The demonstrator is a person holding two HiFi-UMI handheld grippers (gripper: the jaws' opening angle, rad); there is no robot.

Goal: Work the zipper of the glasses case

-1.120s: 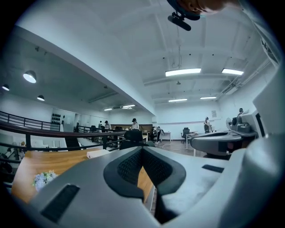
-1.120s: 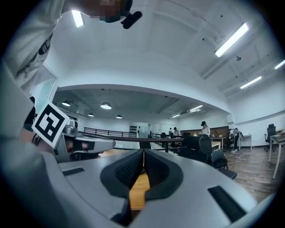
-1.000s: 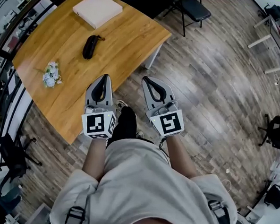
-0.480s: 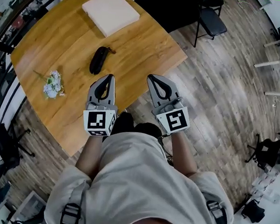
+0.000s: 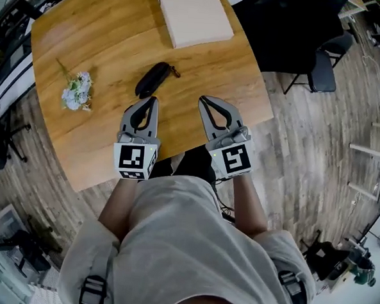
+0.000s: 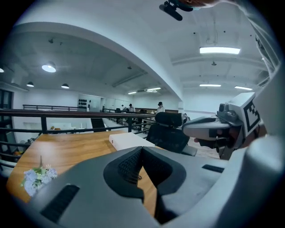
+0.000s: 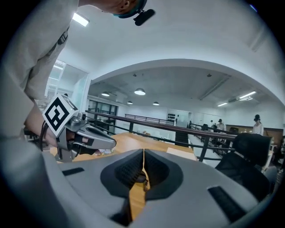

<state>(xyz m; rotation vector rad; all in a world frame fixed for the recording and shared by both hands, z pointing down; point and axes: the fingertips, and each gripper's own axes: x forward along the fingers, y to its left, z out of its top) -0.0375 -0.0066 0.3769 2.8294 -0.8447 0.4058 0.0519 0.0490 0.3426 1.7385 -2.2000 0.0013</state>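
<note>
left gripper (image 5: pixel 152 102): grey ribbed jaws are being held pressed together, empty | right gripper (image 5: pixel 204 101): likewise | glasses case (image 5: pixel 153 79): black, oblong, is being supported by smooth wooden table (image 5: pixel 107 34), just beyond left gripper

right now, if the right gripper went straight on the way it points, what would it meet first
Most likely the glasses case, near its zipper-pull end; it sits straight ahead of the shut right gripper. Depth is unclear.

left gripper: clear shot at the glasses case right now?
Probably yes. The left gripper, jaws shut and empty, points at the glasses case with only bare table between them. The flowers lie off to the left, the white box beyond.
</note>
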